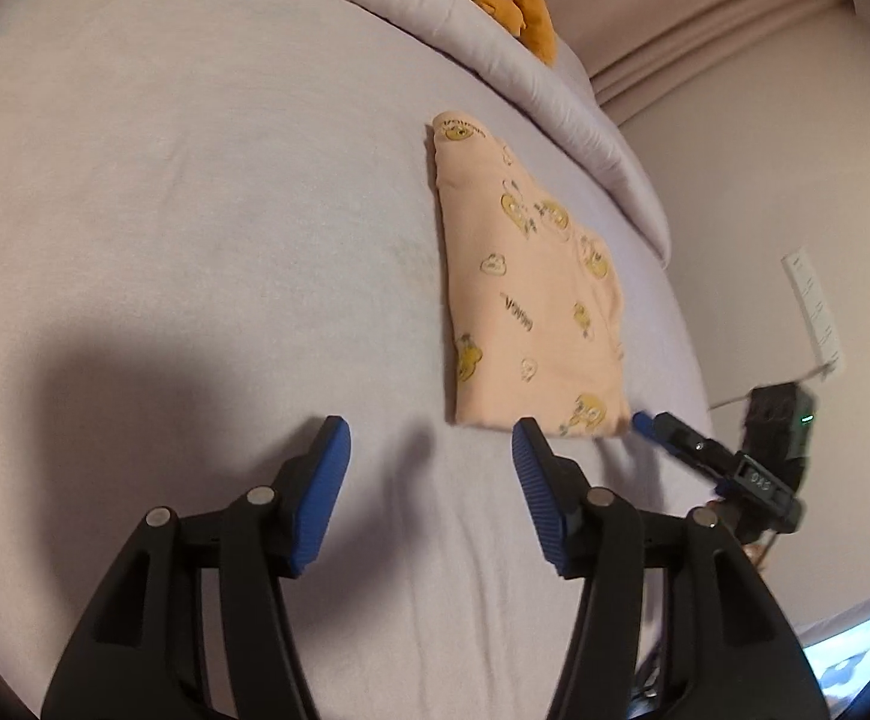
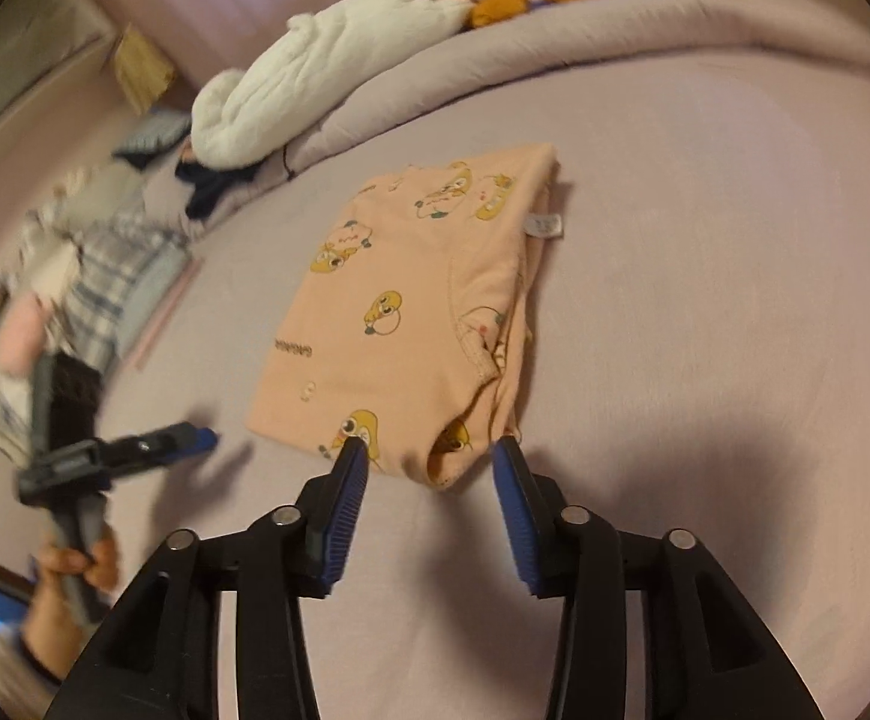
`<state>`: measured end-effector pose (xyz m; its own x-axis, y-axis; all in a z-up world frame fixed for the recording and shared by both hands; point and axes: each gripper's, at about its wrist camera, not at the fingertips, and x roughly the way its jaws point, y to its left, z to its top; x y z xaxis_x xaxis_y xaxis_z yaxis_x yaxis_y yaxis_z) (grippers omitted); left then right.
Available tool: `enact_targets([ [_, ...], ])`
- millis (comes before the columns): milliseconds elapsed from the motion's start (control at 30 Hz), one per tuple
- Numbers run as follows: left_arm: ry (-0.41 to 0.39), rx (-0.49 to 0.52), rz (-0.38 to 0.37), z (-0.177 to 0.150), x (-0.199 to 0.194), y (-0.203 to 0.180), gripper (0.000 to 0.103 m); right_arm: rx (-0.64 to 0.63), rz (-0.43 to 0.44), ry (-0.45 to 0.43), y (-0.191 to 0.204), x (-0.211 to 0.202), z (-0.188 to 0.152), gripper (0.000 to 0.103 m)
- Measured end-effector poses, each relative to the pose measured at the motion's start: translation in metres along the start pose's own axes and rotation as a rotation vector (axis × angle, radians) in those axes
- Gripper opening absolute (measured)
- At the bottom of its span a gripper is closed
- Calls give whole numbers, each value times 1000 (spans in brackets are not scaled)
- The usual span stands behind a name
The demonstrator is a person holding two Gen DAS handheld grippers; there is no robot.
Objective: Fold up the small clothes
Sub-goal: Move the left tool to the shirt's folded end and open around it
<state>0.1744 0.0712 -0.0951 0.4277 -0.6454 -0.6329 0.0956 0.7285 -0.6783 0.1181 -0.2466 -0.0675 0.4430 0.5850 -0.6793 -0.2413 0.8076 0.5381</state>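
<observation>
Nearest to us, our left gripper (image 1: 429, 450) hangs above bare lilac bedsheet (image 1: 195, 210) with its fingers spread wide and nothing between them. Our right gripper (image 2: 429, 462) also has its fingers wide apart; its blue fingertips (image 2: 354, 453) sit right at the near hem of the peach printed garment (image 2: 411, 312), one tip over the cloth edge, but we cannot tell whether it touches.

The garment lies flat on the sheet as a compact folded packet, layers stacked along its right side and a small white label (image 2: 545, 225) poking out near the far corner. We judge the fold to be largely done. The step in hand looks like either a last fold or a tidy-up of the near hem. If another fold is wanted, the next move calls for closing the right fingers on all the stacked layers at that hem, not just the top one, and bringing the left gripper across to the other near corner so the edge lifts evenly.

Beyond lie the rolled lilac duvet (image 2: 675, 30) and a white and orange plush toy (image 2: 375, 42). We see no basket, bin or drawer.
</observation>
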Motion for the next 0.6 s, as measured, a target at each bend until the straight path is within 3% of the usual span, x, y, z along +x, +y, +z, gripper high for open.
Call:
enact_targets([
  [67,2,-30,-39,2,5,3,56,61,21,-4,-9,2,1,63],
  [233,20,-63,-75,14,26,-3,56,199,107,15,-32,18,8,63],
  [600,68,21,-55,47,77,-34,56,235,155,10,-33,39,26,63],
])
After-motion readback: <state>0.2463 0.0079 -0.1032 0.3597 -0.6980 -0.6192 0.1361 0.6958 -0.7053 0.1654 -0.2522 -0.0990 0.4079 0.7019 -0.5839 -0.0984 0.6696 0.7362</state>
